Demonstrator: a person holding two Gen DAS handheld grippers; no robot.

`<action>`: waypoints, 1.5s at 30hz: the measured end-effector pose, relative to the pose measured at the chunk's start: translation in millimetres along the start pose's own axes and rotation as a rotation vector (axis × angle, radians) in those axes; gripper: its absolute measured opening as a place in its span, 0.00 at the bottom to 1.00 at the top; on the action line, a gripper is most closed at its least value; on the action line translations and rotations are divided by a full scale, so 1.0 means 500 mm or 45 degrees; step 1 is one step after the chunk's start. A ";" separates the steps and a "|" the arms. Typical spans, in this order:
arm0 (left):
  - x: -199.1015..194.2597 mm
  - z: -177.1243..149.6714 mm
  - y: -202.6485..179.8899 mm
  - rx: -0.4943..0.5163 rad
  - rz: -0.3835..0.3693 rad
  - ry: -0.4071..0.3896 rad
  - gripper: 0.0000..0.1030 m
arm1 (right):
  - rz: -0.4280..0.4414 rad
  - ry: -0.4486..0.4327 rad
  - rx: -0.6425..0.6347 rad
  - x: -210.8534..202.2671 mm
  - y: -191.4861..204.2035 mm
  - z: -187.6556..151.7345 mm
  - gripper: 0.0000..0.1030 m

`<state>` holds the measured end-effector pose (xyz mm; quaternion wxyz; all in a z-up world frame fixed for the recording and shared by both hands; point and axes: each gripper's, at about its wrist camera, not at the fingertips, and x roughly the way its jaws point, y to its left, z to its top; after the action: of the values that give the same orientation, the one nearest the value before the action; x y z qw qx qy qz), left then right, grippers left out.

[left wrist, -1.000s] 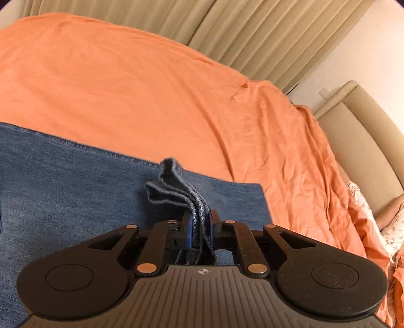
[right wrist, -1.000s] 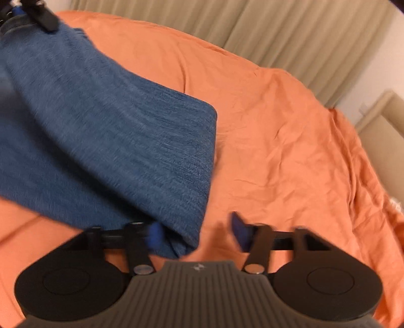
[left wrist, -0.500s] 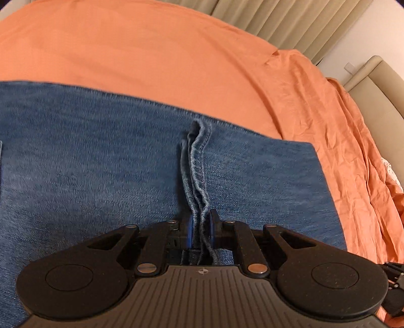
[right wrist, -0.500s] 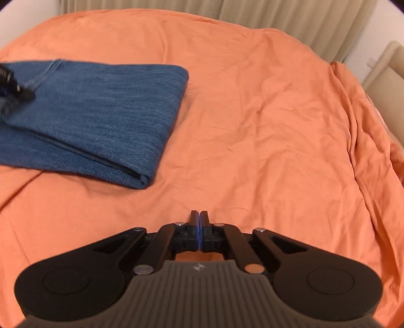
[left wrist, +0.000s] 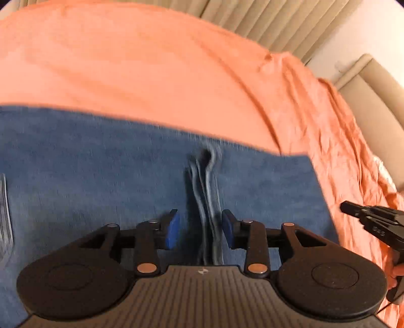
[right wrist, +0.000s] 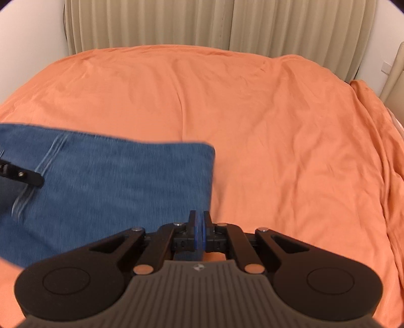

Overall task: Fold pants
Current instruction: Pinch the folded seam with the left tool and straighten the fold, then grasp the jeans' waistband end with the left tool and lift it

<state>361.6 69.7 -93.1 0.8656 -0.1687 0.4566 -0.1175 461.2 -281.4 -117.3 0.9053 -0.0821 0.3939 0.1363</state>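
Orange bedsheet (right wrist: pixel 265 121) covers the bed, with beige curtains (right wrist: pixel 202 22) behind it. Nearest the lens in the left wrist view, the left gripper (left wrist: pixel 200 230) has its fingers (left wrist: pixel 171 232) spread apart, released, with a raised ridge of seam (left wrist: pixel 204 191) standing between them but untouched. Nearest in the right wrist view, the right gripper (right wrist: pixel 200 232) has its fingers pressed together on nothing, hovering just above the near right corner of the pants (right wrist: pixel 106 191). Beyond both grippers, the pants lie as a folded blue denim rectangle flat on the sheet, toward its left side. Its long axis appears to run left to right across the bed, the folded edge (right wrist: pixel 210 171) facing right; the seam runs front to back across that axis. Risk, as a judgement: the upstanding seam ridge may spring or slump once freed, loosening the top layer, and a careless withdrawal of the left fingers could snag it and drag the fold askew.
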 end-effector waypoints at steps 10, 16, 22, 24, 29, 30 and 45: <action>0.111 0.082 0.043 -0.246 -0.124 0.088 0.39 | 0.009 -0.016 0.139 0.125 -0.005 0.111 0.00; 0.110 0.086 0.054 -0.259 -0.212 0.060 0.25 | 0.031 0.056 0.136 0.182 -0.001 0.081 0.00; 0.037 0.064 -0.031 0.230 -0.189 -0.144 0.22 | 0.048 0.063 0.136 0.183 -0.003 0.053 0.00; 0.054 0.064 -0.030 0.244 -0.085 -0.104 0.19 | 0.047 0.063 0.133 0.184 -0.004 0.054 0.00; 0.124 0.061 -0.003 0.203 0.023 0.005 0.18 | 0.059 0.106 0.141 0.200 -0.005 0.053 0.00; 0.130 0.059 0.000 0.197 0.036 0.009 0.21 | 0.062 0.120 0.129 0.210 -0.008 0.059 0.00; -0.111 0.062 0.098 0.042 0.159 -0.073 0.53 | 0.120 0.102 -0.010 0.097 0.062 0.092 0.04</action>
<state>358.6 140.3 -54.7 0.8866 -0.1290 0.4392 -0.0659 514.9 -231.3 -123.4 0.8809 -0.0724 0.4328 0.1771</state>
